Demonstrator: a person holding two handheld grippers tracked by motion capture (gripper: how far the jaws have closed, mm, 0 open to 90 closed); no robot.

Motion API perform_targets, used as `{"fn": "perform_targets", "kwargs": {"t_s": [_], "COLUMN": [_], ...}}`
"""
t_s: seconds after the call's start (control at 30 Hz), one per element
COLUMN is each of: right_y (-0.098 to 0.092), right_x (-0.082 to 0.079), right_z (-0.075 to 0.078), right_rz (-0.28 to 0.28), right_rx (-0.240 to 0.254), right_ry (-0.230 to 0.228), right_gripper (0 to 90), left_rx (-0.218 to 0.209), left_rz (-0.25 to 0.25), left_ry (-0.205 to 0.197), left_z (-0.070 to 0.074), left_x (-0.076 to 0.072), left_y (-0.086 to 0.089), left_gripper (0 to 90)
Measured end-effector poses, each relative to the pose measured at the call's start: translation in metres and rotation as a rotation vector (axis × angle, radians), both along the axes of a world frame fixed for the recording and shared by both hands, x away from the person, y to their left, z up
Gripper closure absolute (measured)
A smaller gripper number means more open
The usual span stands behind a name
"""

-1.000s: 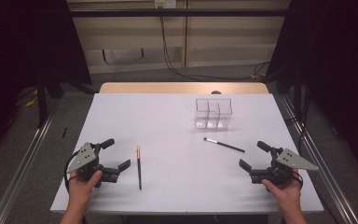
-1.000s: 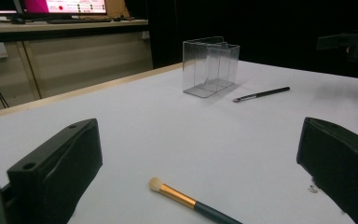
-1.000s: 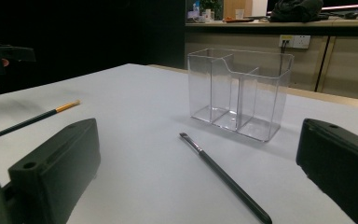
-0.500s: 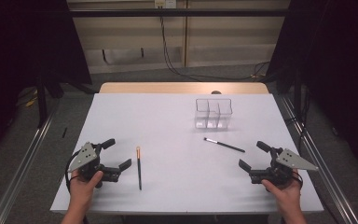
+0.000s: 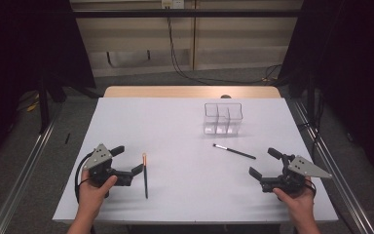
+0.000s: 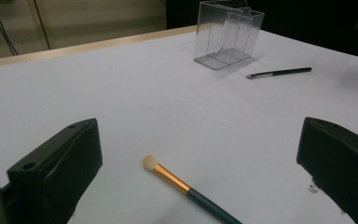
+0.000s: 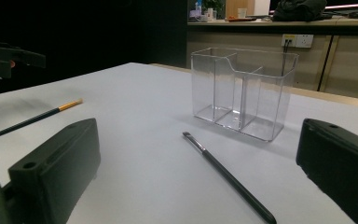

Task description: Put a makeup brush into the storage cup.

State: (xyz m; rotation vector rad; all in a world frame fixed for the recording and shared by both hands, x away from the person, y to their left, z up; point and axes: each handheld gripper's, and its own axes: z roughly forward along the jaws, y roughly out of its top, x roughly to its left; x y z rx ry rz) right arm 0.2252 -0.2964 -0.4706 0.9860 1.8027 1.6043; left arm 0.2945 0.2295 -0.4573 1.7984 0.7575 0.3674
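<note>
Since a second ago the left gripper (image 5: 130,161), jaws wide, has edged toward the gold-banded brush (image 5: 145,174) near the tabletop's front-left corner, probably to grab it, while the right gripper (image 5: 264,165) waits wide by the black brush (image 5: 234,151).

Left gripper (image 5: 128,163) and right gripper (image 5: 263,165) rest low, jaws spread wide apart.

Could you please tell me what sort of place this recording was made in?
Probably a lab or studio recording bay: a white-covered table ringed by black curtains, metal floor rails alongside, and cables trailing down the beige back wall.
</note>
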Motion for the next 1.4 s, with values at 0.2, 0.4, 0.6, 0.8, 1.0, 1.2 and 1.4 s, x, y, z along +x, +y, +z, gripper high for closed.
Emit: {"fn": "perform_targets", "kwargs": {"t_s": [0.2, 0.4, 0.6, 0.8, 1.0, 1.2, 1.4], "right_y": [0.0, 0.0, -0.001, -0.001, -0.001, -0.001, 0.0], "right_x": [0.0, 0.0, 0.0, 0.0, 0.0, 0.0, 0.0], "right_z": [0.0, 0.0, 0.0, 0.0, 0.0, 0.0, 0.0], "right_rz": [0.003, 0.004, -0.004, -0.003, 0.0, -0.001, 0.003], "right_rx": [0.0, -0.001, 0.001, -0.003, -0.001, -0.004, -0.005], "right_ry": [-0.001, -0.001, 0.001, 0.001, 0.0, 0.002, 0.002], "right_gripper": [0.0, 0.0, 0.0, 0.0, 0.0, 0.0, 0.0], "left_rx": [-0.022, -0.019, -0.018, 0.004, 0.066, 0.172, 0.242], "left_rz": [0.008, -0.006, -0.009, -0.01, -0.003, -0.003, 0.003], "left_ry": [0.031, 0.033, 0.061, 0.15, 0.21, 0.28, 0.407], "left_z": [0.001, 0.001, 0.003, 0.003, 0.002, 0.004, 0.01], "left_x": [0.005, 0.012, 0.016, 0.023, 0.027, 0.029, 0.034], "left_y": [-0.008, -0.018, -0.024, -0.03, -0.036, -0.044, -0.051], "left_gripper": [0.0, 0.0, 0.0, 0.0, 0.0, 0.0, 0.0]}}
